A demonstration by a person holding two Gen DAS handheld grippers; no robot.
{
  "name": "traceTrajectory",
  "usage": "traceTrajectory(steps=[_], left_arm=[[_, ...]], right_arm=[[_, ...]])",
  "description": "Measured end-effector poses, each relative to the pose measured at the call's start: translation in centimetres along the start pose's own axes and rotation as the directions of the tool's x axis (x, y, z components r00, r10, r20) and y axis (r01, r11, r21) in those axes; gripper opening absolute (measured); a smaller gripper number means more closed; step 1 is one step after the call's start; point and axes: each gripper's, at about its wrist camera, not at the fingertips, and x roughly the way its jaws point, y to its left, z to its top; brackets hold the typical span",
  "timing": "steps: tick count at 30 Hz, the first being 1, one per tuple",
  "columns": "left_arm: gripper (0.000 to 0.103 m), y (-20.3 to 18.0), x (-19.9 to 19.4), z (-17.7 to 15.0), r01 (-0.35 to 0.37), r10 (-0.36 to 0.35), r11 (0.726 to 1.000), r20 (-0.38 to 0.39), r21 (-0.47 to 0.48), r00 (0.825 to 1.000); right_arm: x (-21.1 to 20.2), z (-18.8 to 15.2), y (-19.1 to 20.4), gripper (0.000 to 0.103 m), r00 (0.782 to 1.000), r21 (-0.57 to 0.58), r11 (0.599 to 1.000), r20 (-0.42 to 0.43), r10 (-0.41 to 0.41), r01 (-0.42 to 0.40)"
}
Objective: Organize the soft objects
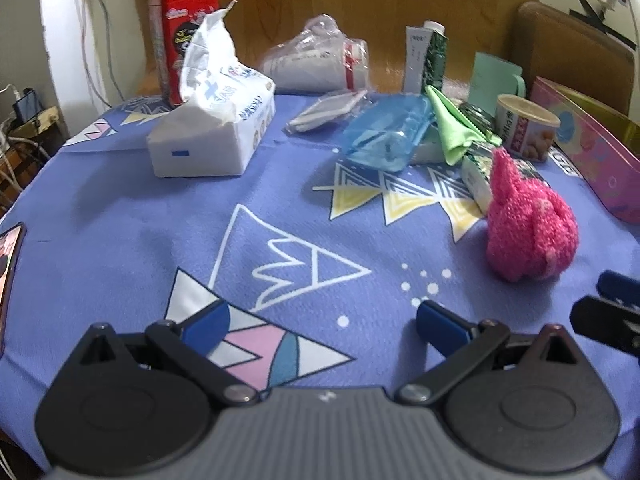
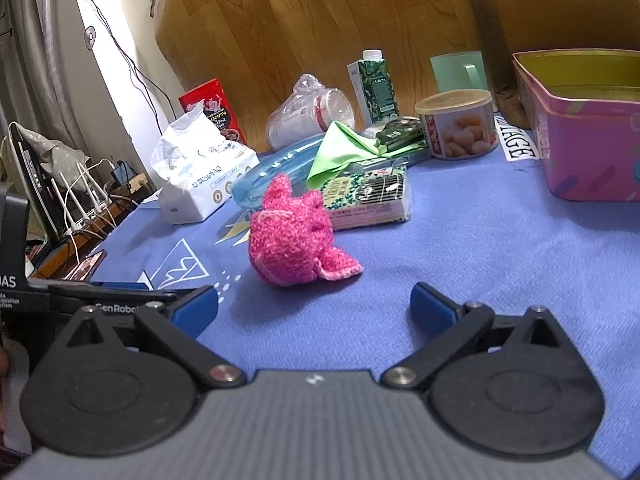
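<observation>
A pink crocheted toy [image 2: 294, 238] lies on the blue cloth just beyond my right gripper [image 2: 314, 308], which is open and empty. The same toy [image 1: 528, 224] appears at the right in the left wrist view. My left gripper [image 1: 322, 322] hovers open over the patterned cloth, nothing between its fingers. A green cloth [image 2: 340, 150] is draped over a blue plastic bag [image 1: 388, 136]. A white tissue pack [image 1: 216, 128] sits far left. The pink tin box [image 2: 580, 140] stands open at the right.
A red box [image 1: 186, 36], a bag of plastic cups [image 2: 312, 116], a green carton [image 2: 376, 86], a round can [image 2: 456, 124], a green mug [image 2: 460, 70] and a flat tissue packet [image 2: 372, 200] crowd the far side. A phone [image 1: 10, 276] lies at the left edge.
</observation>
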Motion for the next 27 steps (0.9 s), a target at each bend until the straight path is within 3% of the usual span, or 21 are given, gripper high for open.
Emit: traceTrajectory(steps=[5,8,15,18,20,27], left_arm=[[0.103,0.6,-0.1,0.4,0.047,-0.047,0.999,-0.014,0.016,0.999],[0.103,1.3,-0.4,1.1,0.071,-0.069,0.996,0.031,-0.050,0.997],[0.103,0.7,-0.1,2.3,0.041,-0.035,0.998,0.115,-0.050,0.993],[0.103,0.2,0.1,2.3,0.040,-0.036,0.999,0.132,-0.030,0.991],[0.103,0.1,0.4,2.1,0.043,-0.040,0.999,0.134,-0.024,0.990],[0.103,0.1,1.6,1.0,0.035,-0.030,0.999,0.120,-0.034,0.992]], right_arm=[[-0.2,0.0,-0.2,0.103,1.000,0.018,1.000,0.013,-0.003,0.003],[-0.4,-0.1,-0.2,0.103,0.999,0.024,1.000,0.026,-0.020,0.019],[-1.0,0.1,-1.0,0.100,0.997,0.089,0.995,0.062,-0.045,0.039],[-1.2,0.2,-1.1,0.095,0.996,0.092,0.995,0.069,-0.049,0.042],[-1.4,0.4,-1.0,0.086,0.996,0.089,0.995,0.074,-0.051,0.044],[-1.7,1.3,0.1,0.073,0.988,-0.088,0.993,0.137,-0.066,0.079]])
